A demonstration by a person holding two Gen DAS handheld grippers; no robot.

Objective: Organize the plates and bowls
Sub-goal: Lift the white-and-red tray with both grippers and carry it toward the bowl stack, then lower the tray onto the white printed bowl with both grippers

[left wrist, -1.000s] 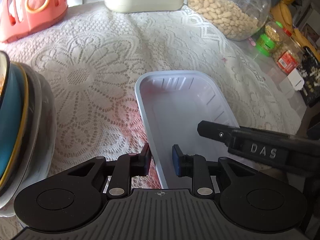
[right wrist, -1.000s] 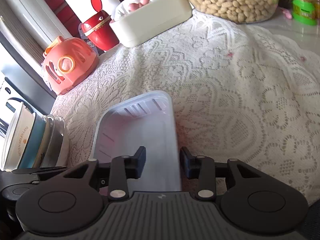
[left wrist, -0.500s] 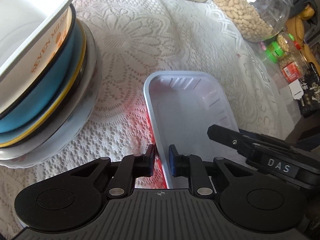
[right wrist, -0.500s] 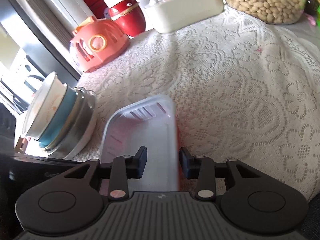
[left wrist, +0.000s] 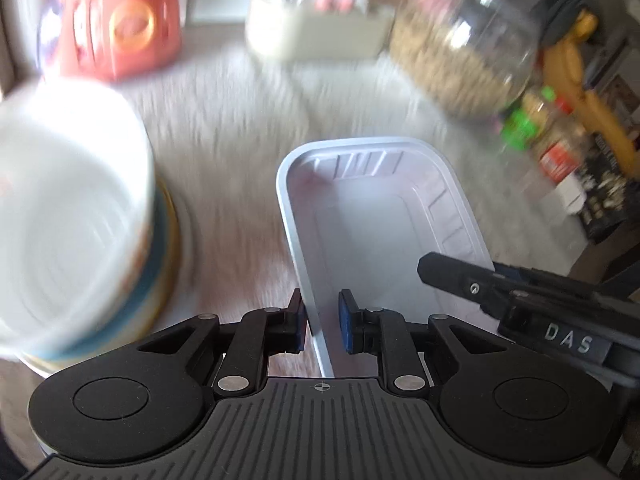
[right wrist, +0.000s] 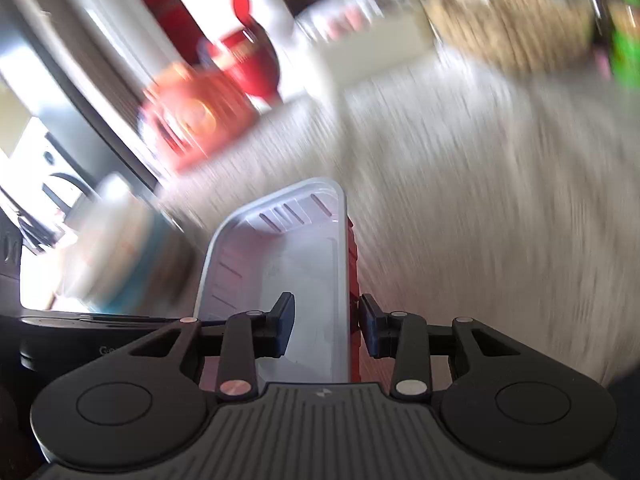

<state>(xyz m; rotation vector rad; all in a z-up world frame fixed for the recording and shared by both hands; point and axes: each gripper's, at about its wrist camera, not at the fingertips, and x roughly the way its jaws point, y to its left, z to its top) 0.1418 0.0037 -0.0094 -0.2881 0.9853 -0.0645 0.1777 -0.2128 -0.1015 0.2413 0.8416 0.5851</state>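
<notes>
Two grips: both of my grippers sit astride the long rims of one white plastic tray, one to a side.
Left gripper: its fingers straddle the tray's left rim; the outer pad touches or nearly touches the wall and the inner blue pad stands a little off it, so I cannot tell whether the pinch is firm.
Right gripper: its fingers straddle the tray's right rim with a plain gap on the inner side; it looks partly open and not clamped.
Tray position: it lies between my two tools, above or on the lace cloth; the heavy blur hides whether its base touches.
Stack: a white bowl on top of a teal bowl and plates, standing just left of the tray.
Weight: I judge the tray very light, thin moulded plastic with ribbed walls.
Stiffness: likely flexible; a single-sided hold may make it twist or sag at the far end.
Surface: smooth and probably slippery under the pads, so the rolled lip is the safest purchase.
Where to hold: mid-length on each long rim, pads over the lip, as I have it now.
Fragility: the tray should forgive a knock; the ceramic stack beside it will not.
Background: a coral plastic toy, a cream box and a jar of peanuts stand well behind.
</notes>
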